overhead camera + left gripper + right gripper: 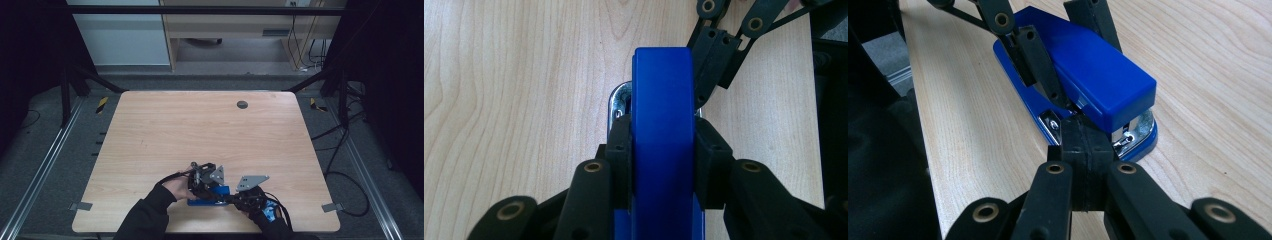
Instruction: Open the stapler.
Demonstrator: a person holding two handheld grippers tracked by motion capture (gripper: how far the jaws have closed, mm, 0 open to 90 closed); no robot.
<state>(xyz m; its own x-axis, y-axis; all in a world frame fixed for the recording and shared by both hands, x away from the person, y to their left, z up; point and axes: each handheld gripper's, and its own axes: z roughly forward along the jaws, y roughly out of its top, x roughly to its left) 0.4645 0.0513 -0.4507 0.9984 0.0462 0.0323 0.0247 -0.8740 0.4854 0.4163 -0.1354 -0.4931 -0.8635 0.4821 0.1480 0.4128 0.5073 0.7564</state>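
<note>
A blue stapler (209,197) (663,90) (1098,75) lies flat on the wooden table (200,130) near its front edge. My left gripper (206,186) (663,145) is shut on the stapler's top arm, one jaw on each long side; it also appears in the right gripper view (1068,45). My right gripper (235,198) (1083,142) comes in from the stapler's side with its jaws pressed together. Its tip touches the gap between the stapler's top arm and its metal base. In the left gripper view the right gripper (711,75) reaches in from the upper right.
A round grey cable hole (242,104) sits at the table's far side. The table's front edge (200,232) is close behind both hands. Cables (345,150) trail on the floor to the right, and a metal rail (45,165) runs along the left.
</note>
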